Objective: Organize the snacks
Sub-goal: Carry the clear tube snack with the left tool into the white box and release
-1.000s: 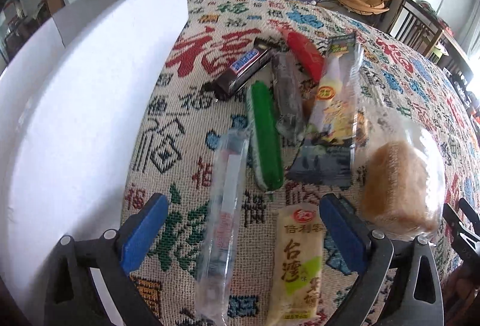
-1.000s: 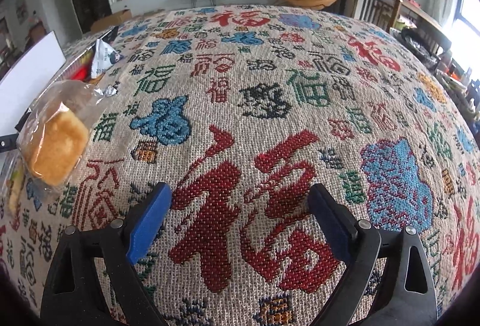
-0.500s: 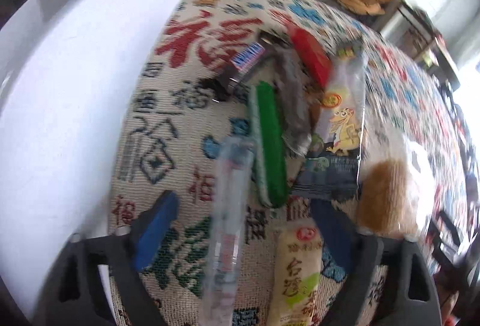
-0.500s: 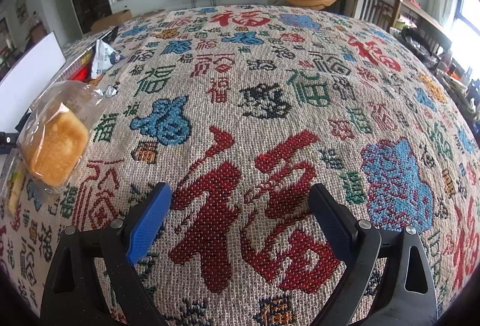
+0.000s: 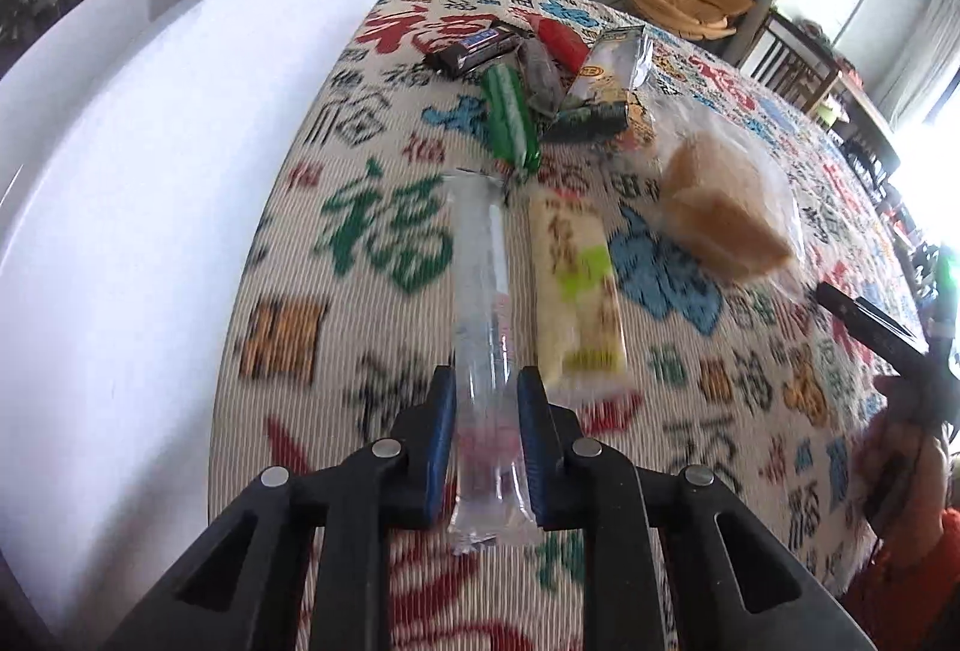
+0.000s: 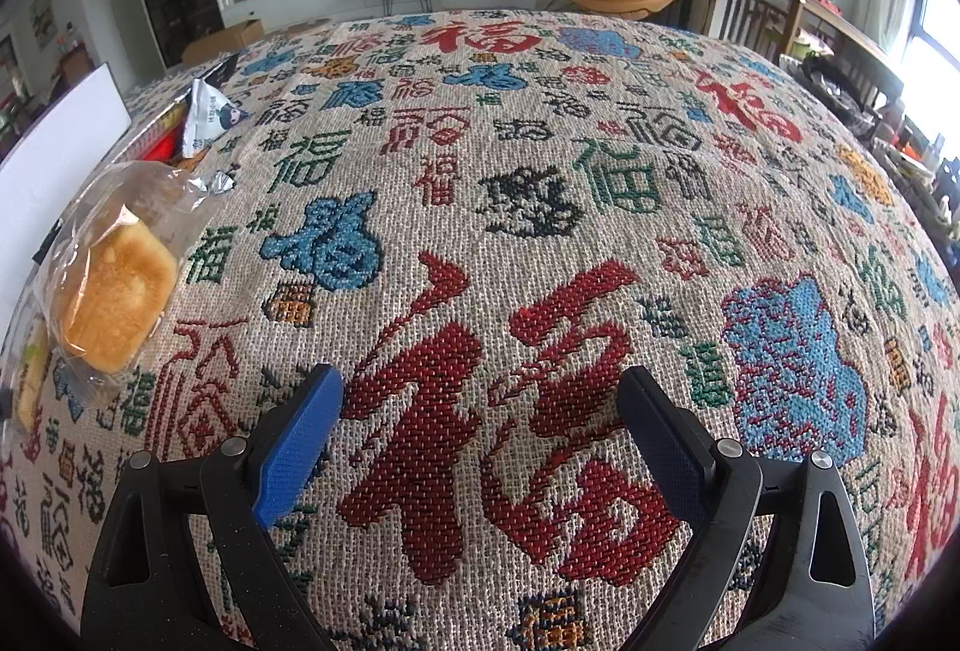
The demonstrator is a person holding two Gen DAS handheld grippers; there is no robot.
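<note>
My left gripper (image 5: 482, 393) is shut on the near end of a long clear-wrapped snack stick (image 5: 480, 291) and holds it over the cloth. To its right lie a yellow packet (image 5: 576, 285) and a bagged bread bun (image 5: 726, 213). Beyond are a green bar (image 5: 510, 117), a dark chocolate bar (image 5: 474, 48), a grey bar (image 5: 540, 75), a red bar (image 5: 561, 39) and a cartoon-printed packet (image 5: 606, 81). My right gripper (image 6: 480, 405) is open and empty over bare cloth; the bun (image 6: 117, 291) shows at its far left.
A big white box (image 5: 150, 171) stands along the left side of the snacks, its wall close to my left gripper; it also shows in the right wrist view (image 6: 60, 153). The patterned tablecloth (image 6: 540, 171) covers the table. Chairs stand beyond the table's right edge.
My left gripper has closed on the clear-wrapped stick, which it straddled open before, and drawn back with it. The right gripper has not moved.
</note>
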